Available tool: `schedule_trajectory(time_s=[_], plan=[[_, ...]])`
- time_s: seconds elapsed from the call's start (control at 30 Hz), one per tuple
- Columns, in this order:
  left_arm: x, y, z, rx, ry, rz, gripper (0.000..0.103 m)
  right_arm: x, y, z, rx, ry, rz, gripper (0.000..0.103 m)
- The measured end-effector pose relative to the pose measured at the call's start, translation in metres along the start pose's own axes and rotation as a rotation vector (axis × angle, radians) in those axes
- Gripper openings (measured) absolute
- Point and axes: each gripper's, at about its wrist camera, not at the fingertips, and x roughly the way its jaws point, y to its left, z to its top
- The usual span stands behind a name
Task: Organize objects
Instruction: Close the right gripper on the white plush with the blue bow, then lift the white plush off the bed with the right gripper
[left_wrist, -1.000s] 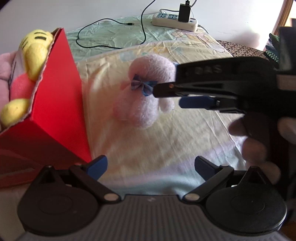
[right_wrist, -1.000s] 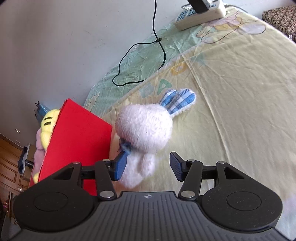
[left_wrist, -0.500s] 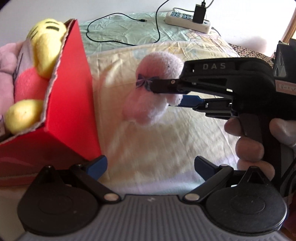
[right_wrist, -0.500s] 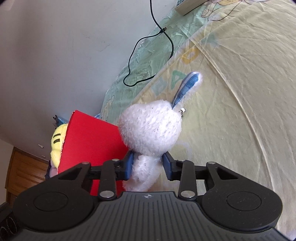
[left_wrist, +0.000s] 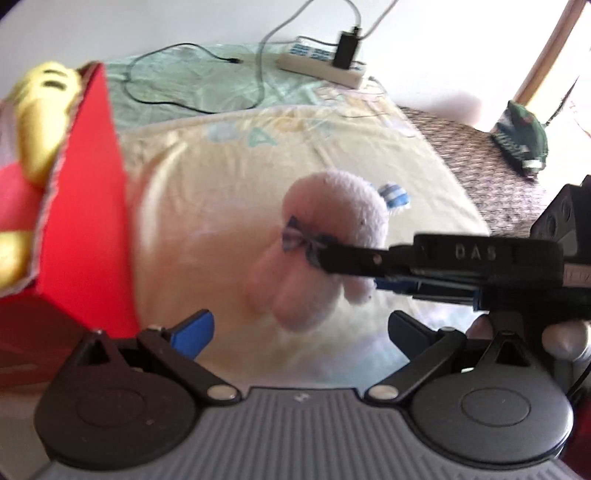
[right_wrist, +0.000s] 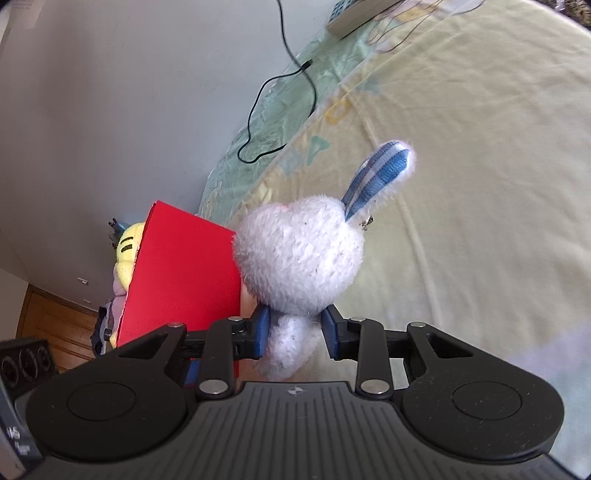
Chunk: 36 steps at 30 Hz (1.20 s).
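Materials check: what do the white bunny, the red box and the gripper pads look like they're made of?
White bunny: plush, fuzzy pile fabric; the ear looks like blue-striped woven cloth.
Red box: likely cardboard, matte red outside; its rim shows a raw grey, ragged edge.
Pads of the right gripper: smooth blue, probably rubber or plastic; cannot tell which. They pinch the bunny's neck.

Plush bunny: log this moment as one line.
right hand-held gripper: shut on plush bunny | left hand-held gripper: open, holds nothing | red box: beside bunny, holds yellow plush
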Motion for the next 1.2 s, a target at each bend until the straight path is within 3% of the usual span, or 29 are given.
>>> schedule_trajectory(time_s=[0.2, 0.4, 0.63, 0.8, 1.07, 1.2], plan=[[0.002, -0.030, 0.009, 0.127, -0.043, -0.032, 0.100, -0.028, -0.015, -0.003, 0.035, -0.013, -0.024, 0.032], [0.028, -0.049, 0.019, 0.204, -0.016, -0.073, 0.101, -0.051, -0.033, -0.008, 0.098, -0.065, -0.065, 0.037], [0.048, -0.049, 0.031, 0.173, -0.002, -0.150, 0.102, -0.064, -0.048, -0.004, 0.175, -0.136, -0.058, 0.037], [0.047, -0.047, 0.034, 0.169, -0.010, -0.161, 0.098, -0.065, -0.049, -0.002, 0.191, -0.148, -0.021, 0.037], [0.052, -0.052, 0.027, 0.235, 0.014, -0.172, 0.095, -0.062, -0.051, -0.002, 0.195, -0.102, 0.042, 0.049], [0.058, -0.054, 0.030, 0.262, 0.017, -0.159, 0.095, -0.058, -0.048, 0.000, 0.182, -0.118, 0.014, 0.058]])
